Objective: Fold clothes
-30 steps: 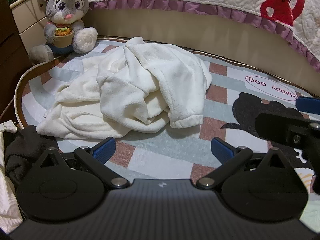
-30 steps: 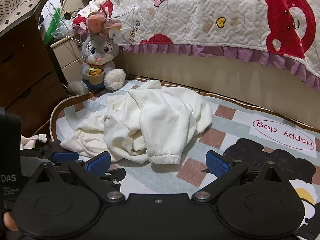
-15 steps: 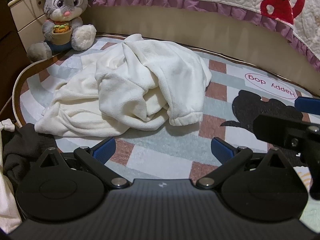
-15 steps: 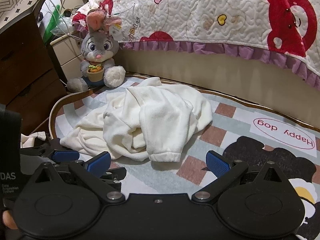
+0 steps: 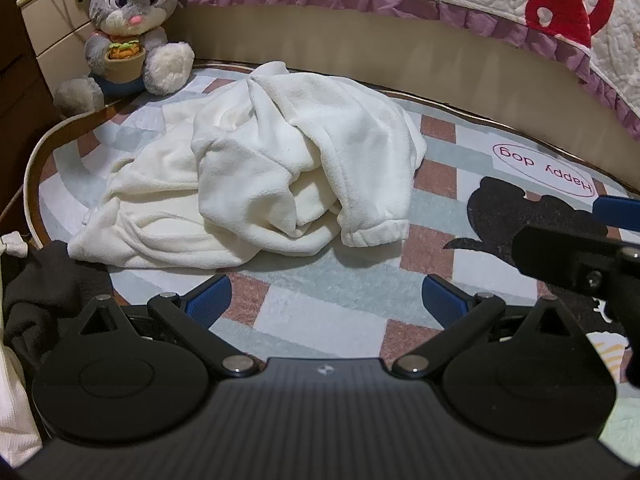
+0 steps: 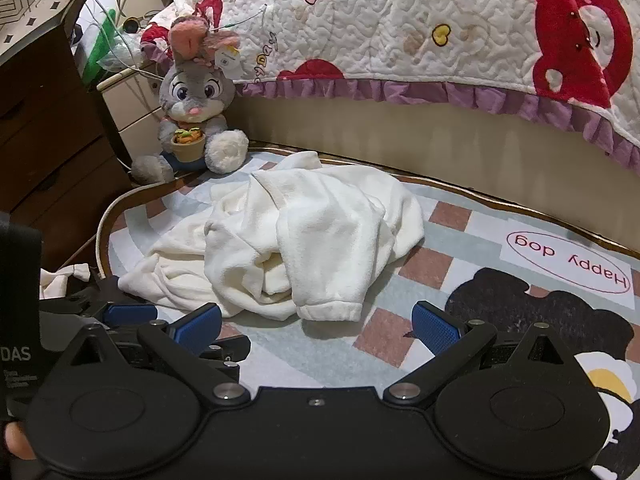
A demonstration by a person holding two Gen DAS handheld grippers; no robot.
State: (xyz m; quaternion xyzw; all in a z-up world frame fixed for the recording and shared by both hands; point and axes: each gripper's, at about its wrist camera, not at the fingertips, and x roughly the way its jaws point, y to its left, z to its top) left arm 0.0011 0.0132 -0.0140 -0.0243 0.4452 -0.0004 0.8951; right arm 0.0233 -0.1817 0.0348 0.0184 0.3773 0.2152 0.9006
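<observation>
Left gripper [image 5: 326, 300] fingers wide apart, empty – right gripper [image 6: 316, 326] likewise, white garment [image 5: 280, 168] untouched

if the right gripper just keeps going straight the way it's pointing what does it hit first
Probably the cuffed end of the crumpled white fleece garment lying on the rug. The right gripper is open, nothing between it and the cuff, though depth is hard to judge.

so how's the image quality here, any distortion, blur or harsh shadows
Left wrist view: fisheye bends the bed edge into an arc; the white garment is sharp, casting a soft shadow on the rug. Right wrist view: same curving, dark corners, dim dresser, no glare.
</observation>
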